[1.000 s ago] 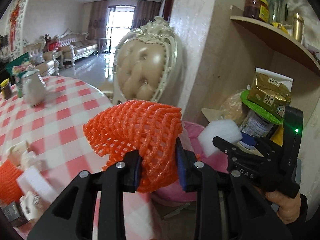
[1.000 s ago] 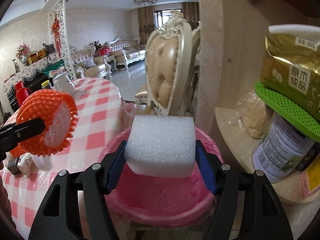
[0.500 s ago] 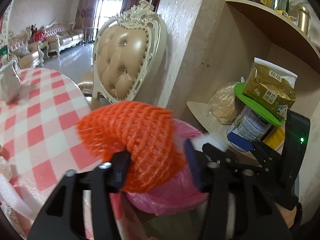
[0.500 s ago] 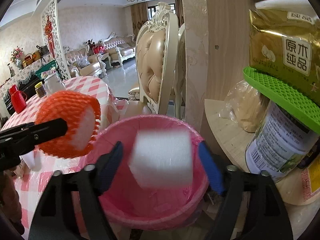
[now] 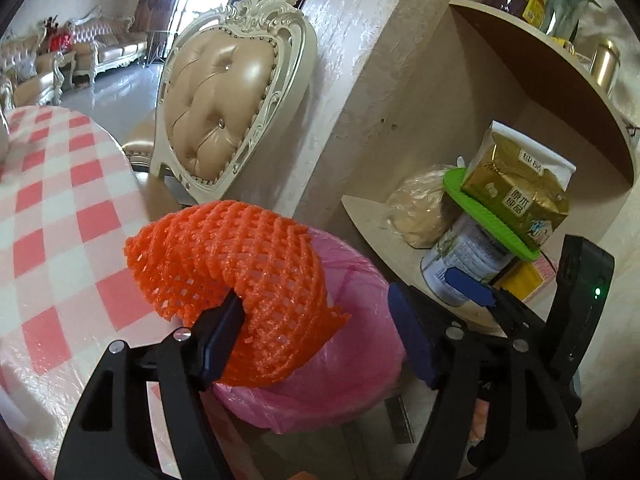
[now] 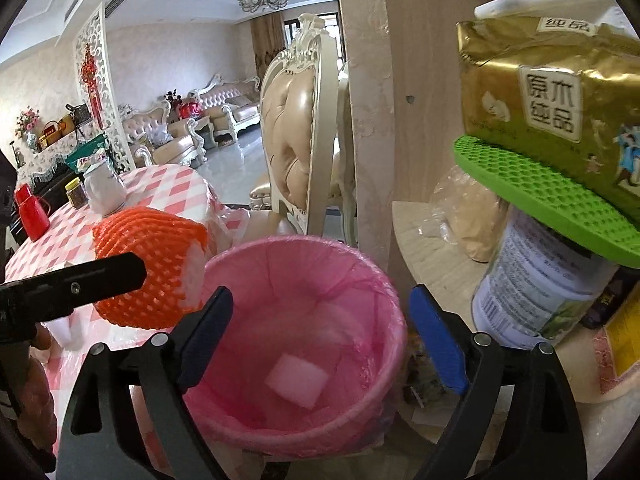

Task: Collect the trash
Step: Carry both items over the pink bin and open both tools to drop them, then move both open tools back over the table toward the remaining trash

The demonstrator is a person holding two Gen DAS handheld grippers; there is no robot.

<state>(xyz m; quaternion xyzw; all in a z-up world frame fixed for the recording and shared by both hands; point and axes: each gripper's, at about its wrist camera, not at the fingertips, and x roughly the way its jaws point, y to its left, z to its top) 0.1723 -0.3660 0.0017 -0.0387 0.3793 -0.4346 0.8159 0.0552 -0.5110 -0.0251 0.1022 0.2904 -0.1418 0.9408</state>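
Note:
An orange foam net point(image 5: 240, 276) sits between the fingers of my left gripper point(image 5: 316, 320), above the near rim of the pink-lined bin point(image 5: 360, 376). The jaws are opening: the net leans on the left pad, and the right pad point(image 5: 412, 344) stands clear of it. My right gripper point(image 6: 320, 304) hangs over the bin point(image 6: 372, 280), its jaws opening with nothing between them. A white foam block point(image 6: 296, 380) lies at the bottom of the bin. From the right wrist, the orange net point(image 6: 152, 264) shows at the left.
The pink-checked table point(image 5: 60, 216) lies left of the bin, with a white jug point(image 6: 104, 188) and a red flask point(image 6: 32, 216) on it. A padded chair point(image 5: 224, 108) stands behind. A shelf point(image 6: 432, 256) at the right holds a tin point(image 6: 536, 292), a green mat and a gold bag.
The right jaws spread and let go of the white foam block, which dropped into the bin. The left jaws widened off the orange net, and that gripper moved closer to the bin.

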